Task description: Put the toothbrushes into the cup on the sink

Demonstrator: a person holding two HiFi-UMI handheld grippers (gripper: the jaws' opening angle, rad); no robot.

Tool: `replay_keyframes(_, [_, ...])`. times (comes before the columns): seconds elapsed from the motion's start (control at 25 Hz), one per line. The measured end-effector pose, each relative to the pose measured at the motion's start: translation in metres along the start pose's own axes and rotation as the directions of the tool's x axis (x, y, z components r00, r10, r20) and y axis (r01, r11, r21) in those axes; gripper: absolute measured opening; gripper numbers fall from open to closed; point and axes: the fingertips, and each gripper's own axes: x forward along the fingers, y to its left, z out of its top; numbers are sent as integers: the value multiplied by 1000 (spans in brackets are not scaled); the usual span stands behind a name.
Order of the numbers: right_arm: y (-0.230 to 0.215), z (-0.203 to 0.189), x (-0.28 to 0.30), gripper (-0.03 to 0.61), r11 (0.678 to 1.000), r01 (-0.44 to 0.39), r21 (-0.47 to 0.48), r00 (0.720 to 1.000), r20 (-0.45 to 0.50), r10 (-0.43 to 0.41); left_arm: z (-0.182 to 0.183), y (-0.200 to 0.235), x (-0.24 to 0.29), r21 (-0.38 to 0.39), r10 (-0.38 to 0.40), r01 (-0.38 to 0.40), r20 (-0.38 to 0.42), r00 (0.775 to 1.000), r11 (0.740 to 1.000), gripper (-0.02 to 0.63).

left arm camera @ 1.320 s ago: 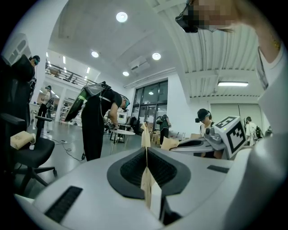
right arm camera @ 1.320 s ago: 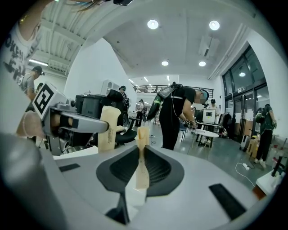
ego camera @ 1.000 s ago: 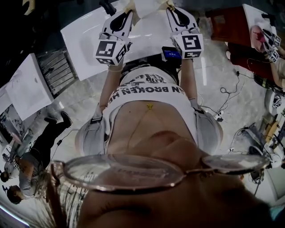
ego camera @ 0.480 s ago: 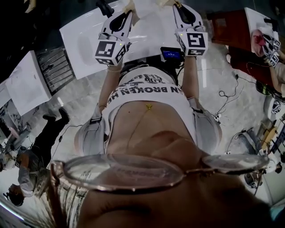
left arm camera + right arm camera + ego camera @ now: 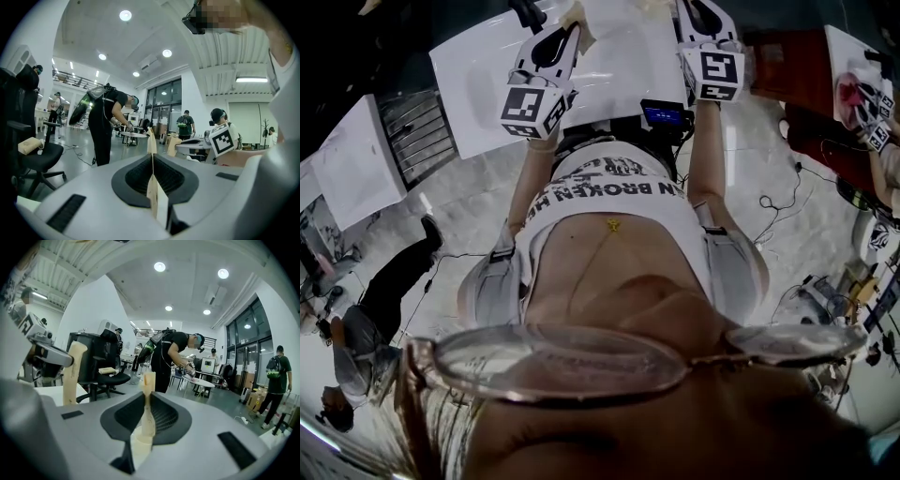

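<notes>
Far left: a bystander [image 5: 382,292] on the floor has stepped nearer the picture's edge and stands well apart from the work.
Left claw [image 5: 151,140]: clenched, its pads pressed flat together with nothing between them. It keeps its place over the white worktop [image 5: 609,66].
Right claw [image 5: 149,379]: clenched on a slim, waisted cream stick, which I judge to be a toothbrush [image 5: 145,420]. It has slid away from the body, toward the upper right of the head view.
Meaning for the task: the toothbrush seems to be on its way. No view shows a cup or a sink basin, so the drop-in looks not yet done.
Edges: the worktop's near edge runs by the waist, where a small blue-lit device [image 5: 664,114] sits. Its right edge lies just beside the right claw.
Open room: a white panel [image 5: 356,159] stands to the left and bare floor lies below. To the right are cables [image 5: 778,202] and a red-brown table [image 5: 787,66].
</notes>
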Motion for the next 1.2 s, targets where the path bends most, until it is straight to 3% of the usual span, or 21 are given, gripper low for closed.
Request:
replay_keyframes(0.6, [7,-100,44,57,999,-7,48,983,-182,16,-13,10,-13,-33,56,-57,-13,998,998,21])
replay_keyframes(1.0, [9,-105,35,58,997,4,75,978,-207,12,-14,13,-18,-46,58,-58,-4,998,997,21])
replay_keyframes(1.2, [14,-100,21,100,992,12,127,981,-194,13,-12,18,-23,-45,52,-52,4,999,998,21])
